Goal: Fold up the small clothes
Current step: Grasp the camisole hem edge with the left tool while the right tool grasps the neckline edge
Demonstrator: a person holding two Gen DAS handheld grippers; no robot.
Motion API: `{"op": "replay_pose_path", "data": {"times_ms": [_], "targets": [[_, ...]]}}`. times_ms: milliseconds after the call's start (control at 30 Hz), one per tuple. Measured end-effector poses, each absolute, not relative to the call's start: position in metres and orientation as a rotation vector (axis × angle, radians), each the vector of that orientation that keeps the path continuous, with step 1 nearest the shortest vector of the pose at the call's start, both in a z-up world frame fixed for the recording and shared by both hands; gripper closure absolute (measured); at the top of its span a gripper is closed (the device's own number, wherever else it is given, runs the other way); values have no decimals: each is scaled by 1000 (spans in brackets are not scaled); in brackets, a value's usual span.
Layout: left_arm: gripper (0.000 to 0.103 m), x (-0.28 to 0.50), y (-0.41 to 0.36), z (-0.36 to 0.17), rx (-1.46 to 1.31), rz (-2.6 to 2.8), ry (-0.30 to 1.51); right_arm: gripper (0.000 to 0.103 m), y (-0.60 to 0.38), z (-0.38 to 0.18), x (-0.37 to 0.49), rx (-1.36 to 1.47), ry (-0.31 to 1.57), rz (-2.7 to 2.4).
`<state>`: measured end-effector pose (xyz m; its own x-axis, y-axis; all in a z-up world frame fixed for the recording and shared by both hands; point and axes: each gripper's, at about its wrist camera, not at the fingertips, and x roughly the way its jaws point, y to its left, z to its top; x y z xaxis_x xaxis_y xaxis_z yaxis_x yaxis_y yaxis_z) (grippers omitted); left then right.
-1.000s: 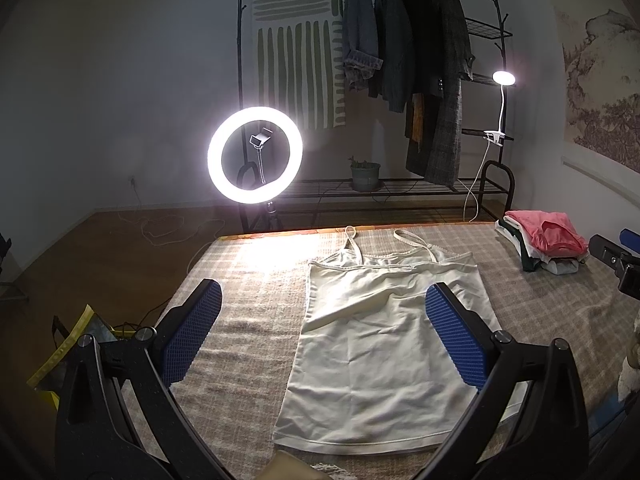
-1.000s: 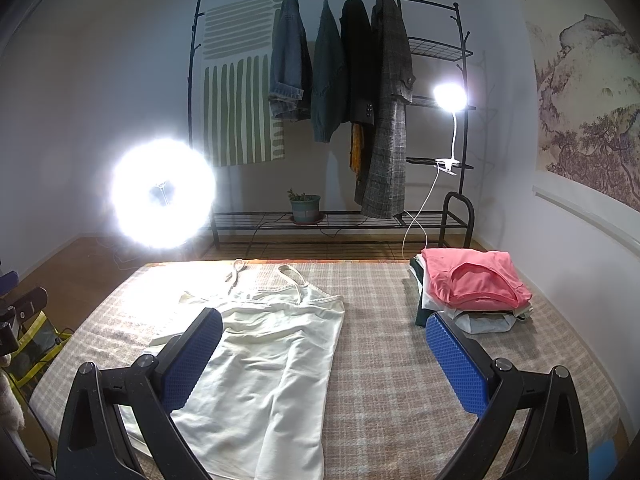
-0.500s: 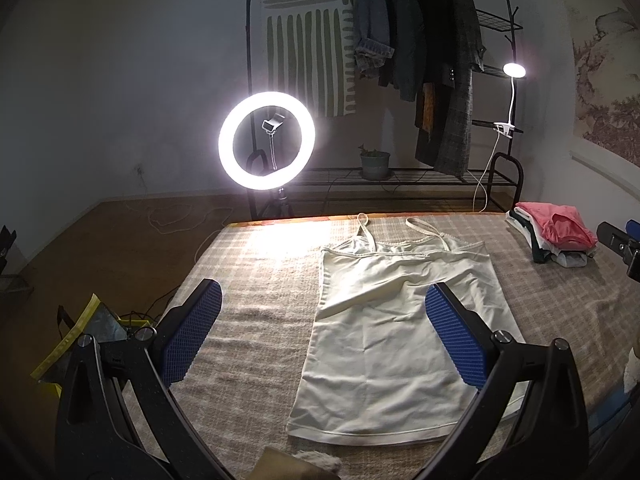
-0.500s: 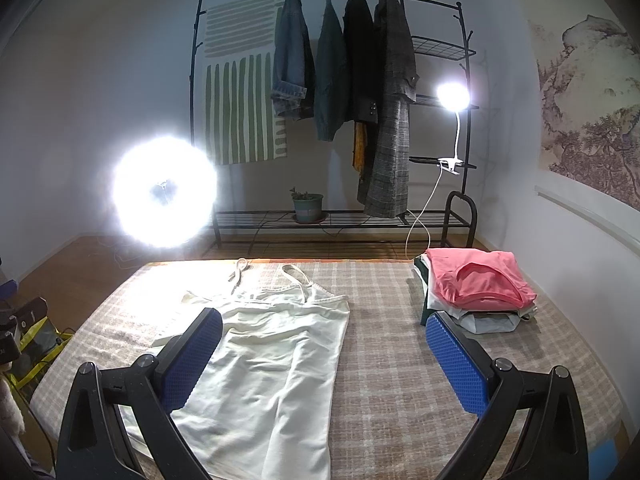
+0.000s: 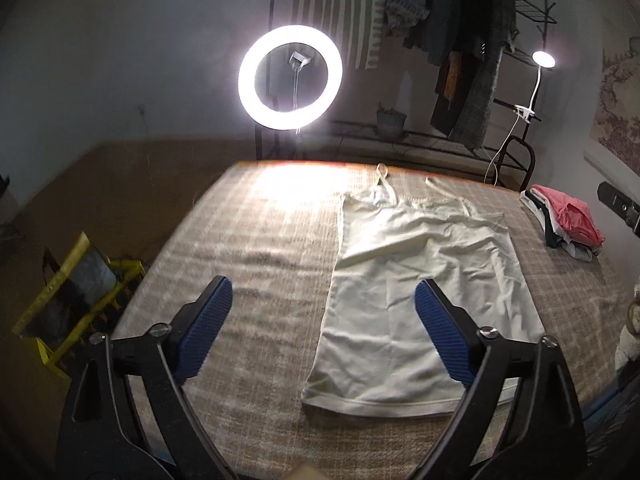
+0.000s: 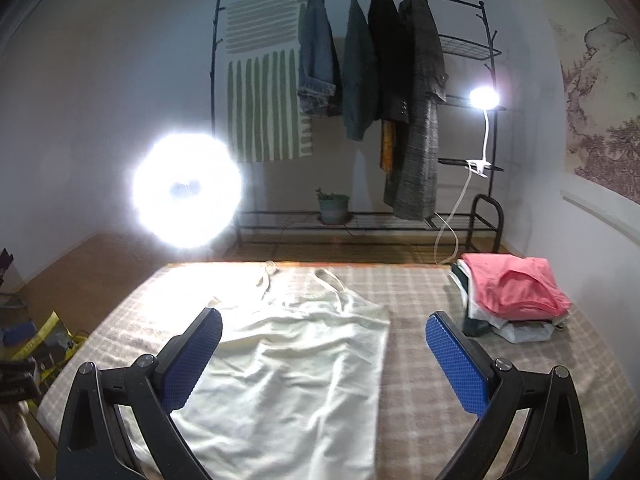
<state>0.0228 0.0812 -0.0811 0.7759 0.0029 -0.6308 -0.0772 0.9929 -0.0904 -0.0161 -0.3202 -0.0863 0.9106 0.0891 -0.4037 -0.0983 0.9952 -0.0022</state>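
Note:
A white camisole (image 5: 420,292) with thin straps lies flat on the checked table cover (image 5: 256,248), straps toward the far edge; it also shows in the right wrist view (image 6: 296,376). My left gripper (image 5: 322,322) is open and empty, held above the table near the camisole's left side. My right gripper (image 6: 324,354) is open and empty, held above the camisole's right half. A stack of folded clothes with a pink top (image 6: 516,292) sits at the far right of the table and shows in the left wrist view (image 5: 568,220).
A bright ring light (image 5: 290,78) stands behind the table's far edge. A clothes rack with hanging coats (image 6: 384,100) and a clip lamp (image 6: 484,98) stand by the wall. A yellow bag (image 5: 76,292) sits on the floor at the left.
The left gripper has moved left and tilted down, so the camisole now lies further right in its view. The right gripper has shifted only slightly. Both stay open.

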Motion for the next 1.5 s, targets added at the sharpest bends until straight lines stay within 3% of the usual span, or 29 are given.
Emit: {"op": "replay_pose_path", "data": {"times_ms": [200, 433, 533, 667, 800, 900, 967, 1167, 1233, 1400, 1500], "targets": [[34, 39, 99, -130, -192, 19, 862, 0, -298, -94, 24, -22, 512, 222], [38, 46, 113, -180, -274, -6, 1031, 2, -269, -104, 86, -59, 652, 361], [38, 48, 111, -190, -273, -22, 1058, 15, -254, -110, 114, -63, 687, 377], [39, 55, 111, -200, -279, -30, 1089, 24, -234, -124, 149, -25, 766, 421], [52, 64, 114, -220, -336, -34, 1140, 28, -206, -142, 187, 3, 867, 469], [56, 63, 115, -227, -356, -48, 1149, 28, -181, -157, 212, 9, 936, 499], [58, 62, 114, -227, -352, -61, 1142, 32, -164, -171, 229, 5, 990, 514], [80, 66, 118, -228, -415, -99, 1143, 48, -118, -218, 279, -24, 1105, 470], [82, 68, 118, -227, -430, -109, 1147, 54, -108, -232, 294, -18, 1146, 456], [90, 71, 115, -229, -417, -120, 1155, 57, -77, -253, 311, -117, 1161, 436], [94, 71, 114, -228, -420, -126, 1153, 63, -69, -261, 321, -133, 1185, 412]]}}
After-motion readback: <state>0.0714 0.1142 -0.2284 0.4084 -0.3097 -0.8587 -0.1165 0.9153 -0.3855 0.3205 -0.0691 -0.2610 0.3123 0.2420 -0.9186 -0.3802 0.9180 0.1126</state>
